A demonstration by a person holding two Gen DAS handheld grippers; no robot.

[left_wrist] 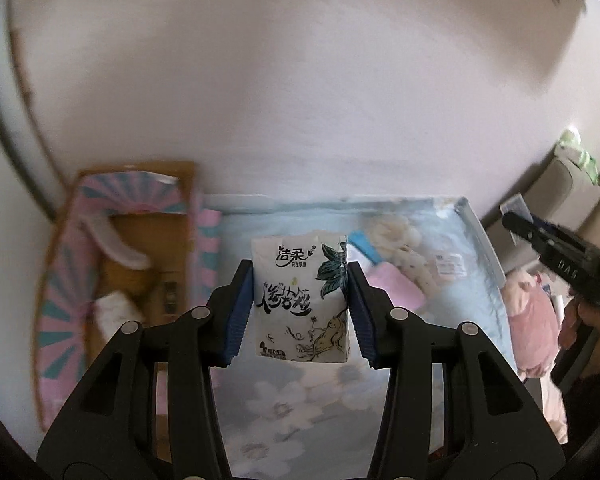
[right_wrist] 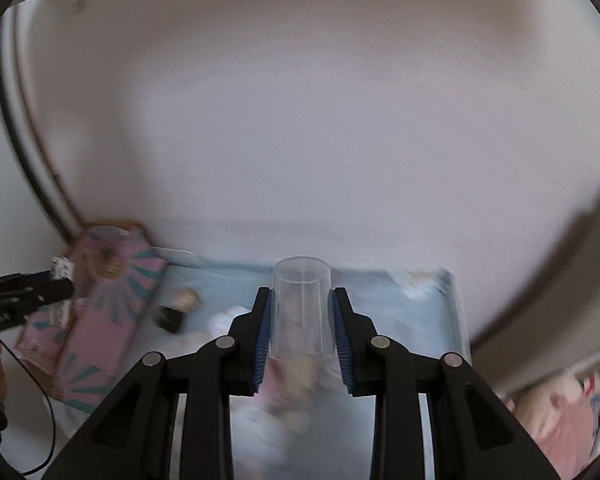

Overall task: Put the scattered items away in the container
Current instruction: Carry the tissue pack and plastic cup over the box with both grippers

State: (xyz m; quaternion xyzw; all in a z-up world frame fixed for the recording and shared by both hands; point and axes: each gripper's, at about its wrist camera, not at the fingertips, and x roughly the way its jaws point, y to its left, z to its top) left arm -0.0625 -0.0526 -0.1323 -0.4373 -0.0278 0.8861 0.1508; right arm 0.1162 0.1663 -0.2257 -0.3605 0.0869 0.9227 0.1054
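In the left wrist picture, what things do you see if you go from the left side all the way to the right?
Pink and teal striped box → tissue pack held in the left gripper → cream plush toy → white label card → pink plush toy → the right gripper.

Left gripper (left_wrist: 300,300) jaws clamped on a held pack, right gripper (right_wrist: 302,330) jaws clamped likewise

White tissue pack (left_wrist: 300,296) with black lettering; pale-blue floral cloth (left_wrist: 300,400); pink box (left_wrist: 66,280) striped teal.
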